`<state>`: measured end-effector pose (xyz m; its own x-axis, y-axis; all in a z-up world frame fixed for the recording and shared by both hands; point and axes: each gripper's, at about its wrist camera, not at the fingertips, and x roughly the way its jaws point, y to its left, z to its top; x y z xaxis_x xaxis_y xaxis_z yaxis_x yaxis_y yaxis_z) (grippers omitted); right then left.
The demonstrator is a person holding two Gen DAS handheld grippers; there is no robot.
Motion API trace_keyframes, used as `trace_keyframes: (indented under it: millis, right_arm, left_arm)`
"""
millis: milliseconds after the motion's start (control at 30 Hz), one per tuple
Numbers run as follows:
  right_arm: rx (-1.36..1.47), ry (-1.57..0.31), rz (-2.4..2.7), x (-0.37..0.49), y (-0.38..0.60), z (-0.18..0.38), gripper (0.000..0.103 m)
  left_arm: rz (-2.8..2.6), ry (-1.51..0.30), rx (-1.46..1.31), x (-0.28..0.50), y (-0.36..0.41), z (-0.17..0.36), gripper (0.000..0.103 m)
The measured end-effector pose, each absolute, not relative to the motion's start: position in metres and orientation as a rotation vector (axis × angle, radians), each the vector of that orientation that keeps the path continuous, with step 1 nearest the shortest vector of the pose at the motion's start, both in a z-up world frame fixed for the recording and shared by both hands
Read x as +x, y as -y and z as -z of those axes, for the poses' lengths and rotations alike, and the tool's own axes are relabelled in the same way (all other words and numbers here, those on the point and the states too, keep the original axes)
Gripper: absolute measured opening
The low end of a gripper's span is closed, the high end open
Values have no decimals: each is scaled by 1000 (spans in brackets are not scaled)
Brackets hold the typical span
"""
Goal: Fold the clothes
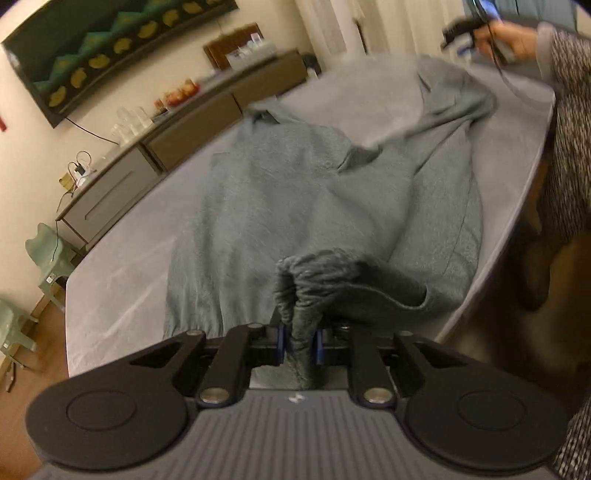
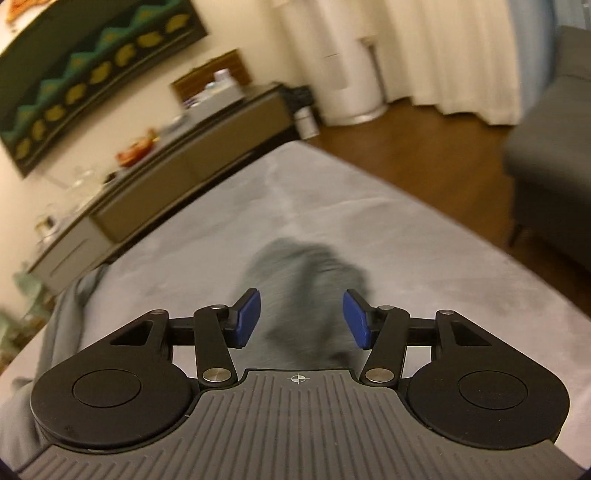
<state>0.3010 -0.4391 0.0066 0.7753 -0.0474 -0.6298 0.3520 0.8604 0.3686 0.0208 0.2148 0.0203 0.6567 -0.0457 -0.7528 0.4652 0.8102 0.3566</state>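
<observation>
A grey-blue sweatshirt (image 1: 295,192) lies spread over the grey-covered table (image 1: 122,288), one sleeve thrown toward the far right corner. My left gripper (image 1: 300,339) is shut on a bunched ribbed edge of the garment (image 1: 310,280), lifted near the table's front edge. In the left wrist view a hand holds my right gripper (image 1: 456,33) above the far right corner. In its own view the right gripper (image 2: 301,317) is open, blue pads well apart. A blurred piece of the sweatshirt (image 2: 306,273) lies below and beyond the pads, touching neither.
A long sideboard (image 1: 177,136) with glasses and clutter runs along the wall behind the table. Green stools (image 1: 48,254) stand at the left. A grey sofa (image 2: 546,166) and a white cylindrical appliance (image 2: 351,74) stand beyond the far end. A person's patterned sleeve (image 1: 572,110) borders the right.
</observation>
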Motion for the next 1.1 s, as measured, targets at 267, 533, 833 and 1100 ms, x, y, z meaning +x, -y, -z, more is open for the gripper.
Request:
trace_keyframes:
  millis: [267,533,833,1100]
  right_arm:
    - [344,-640,77,294,396,-12,87]
    - [19,-778,-39,320,342,11,86]
    - [10,-684,-165,331,290,-18,86]
    - [58,-724,-365,431,145,-20,87]
  left_arm:
    - [196,-776,454,34,-229,-37,25]
    - [89,-841,461,36,-260,-33,42]
    - [111,-678,285,-19,-306,-91,88]
    - [87,-666,112,110,-302,-49,87]
